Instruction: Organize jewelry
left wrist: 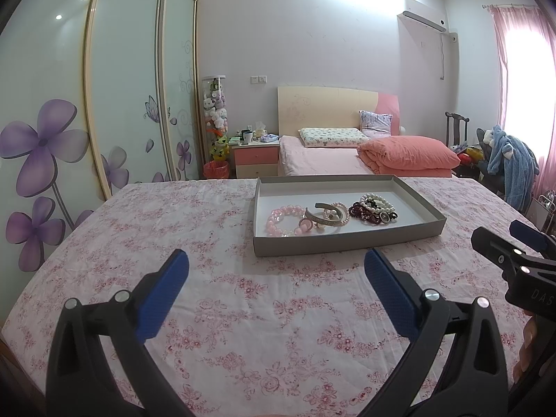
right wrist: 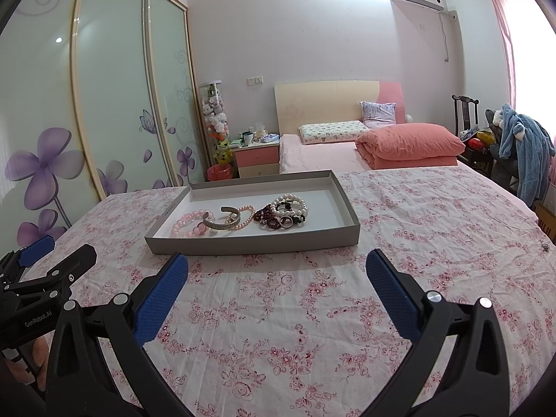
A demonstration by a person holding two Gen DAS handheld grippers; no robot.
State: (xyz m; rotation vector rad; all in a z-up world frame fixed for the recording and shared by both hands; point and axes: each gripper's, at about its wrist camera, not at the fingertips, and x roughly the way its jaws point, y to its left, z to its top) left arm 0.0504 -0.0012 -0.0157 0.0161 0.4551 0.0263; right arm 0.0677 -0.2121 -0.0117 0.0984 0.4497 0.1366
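A shallow grey tray point(left wrist: 333, 248) point(right wrist: 243, 245) rests on the floral tablecloth. Inside lie a pink bead bracelet point(left wrist: 278, 222) point(right wrist: 189, 226), a silver cuff point(left wrist: 325, 217) point(right wrist: 222, 221), a small pink pearl bracelet point(right wrist: 246, 220), dark red beads point(left wrist: 361, 212) point(right wrist: 266, 217) and a white pearl bracelet point(left wrist: 377, 201) point(right wrist: 290, 203). My left gripper point(left wrist: 276, 271) is open and empty, a short way in front of the tray's near wall. My right gripper point(right wrist: 278, 271) is likewise open and empty just before the tray. Each gripper shows at the edge of the other's view.
The tablecloth point(left wrist: 243, 312) spreads out on all sides of the tray. A tiny dark object point(right wrist: 546, 247) lies on the cloth far right. Beyond the table stand a bed point(left wrist: 330, 160), a nightstand point(left wrist: 255, 160), wardrobe doors point(left wrist: 121, 87) and a chair with clothes point(right wrist: 521, 153).
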